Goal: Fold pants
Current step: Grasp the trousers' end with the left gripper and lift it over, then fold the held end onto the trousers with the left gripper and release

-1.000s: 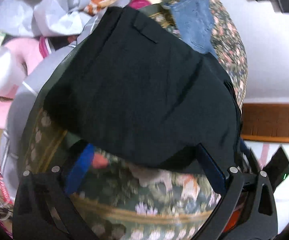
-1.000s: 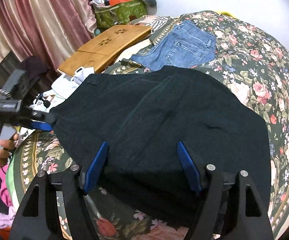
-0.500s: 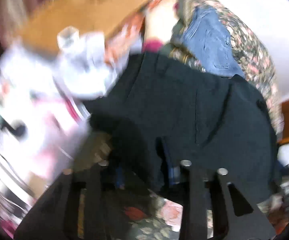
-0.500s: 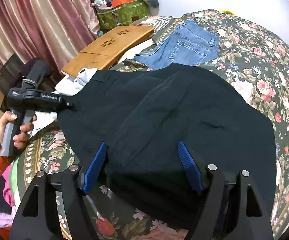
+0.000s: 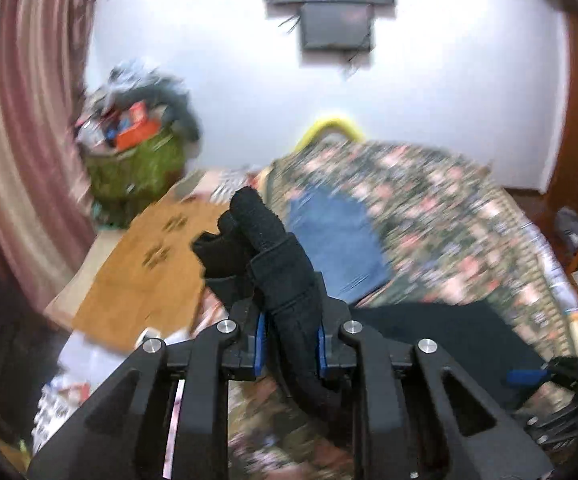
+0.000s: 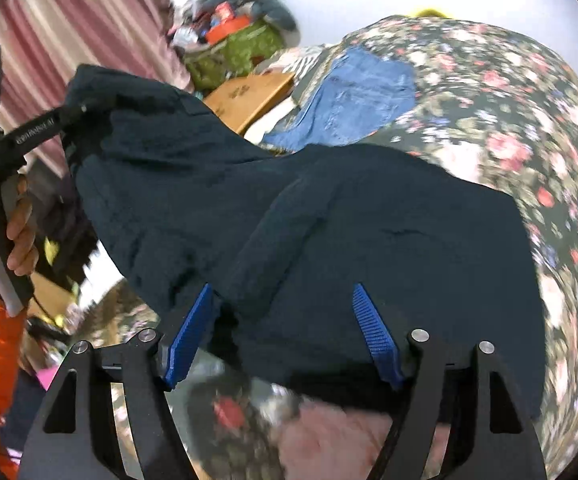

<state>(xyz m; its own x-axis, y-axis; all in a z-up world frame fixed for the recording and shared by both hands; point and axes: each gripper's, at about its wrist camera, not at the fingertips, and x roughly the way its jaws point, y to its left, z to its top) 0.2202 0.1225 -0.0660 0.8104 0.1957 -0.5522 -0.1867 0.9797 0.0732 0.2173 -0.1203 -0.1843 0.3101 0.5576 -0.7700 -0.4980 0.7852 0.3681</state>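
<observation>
Left gripper (image 5: pixel 289 338) fingers clamp a bunched corner of the dark pants (image 6: pixel 329 216), lifting it off the bed (image 6: pixel 529 120); the rest lies on the bed. Right gripper (image 6: pixel 285 332) fingers gape wide around a pants edge, holding nothing. Cloth looks soft, light, limp; likely sags and slips, best pinched at waistband or hem corners
</observation>
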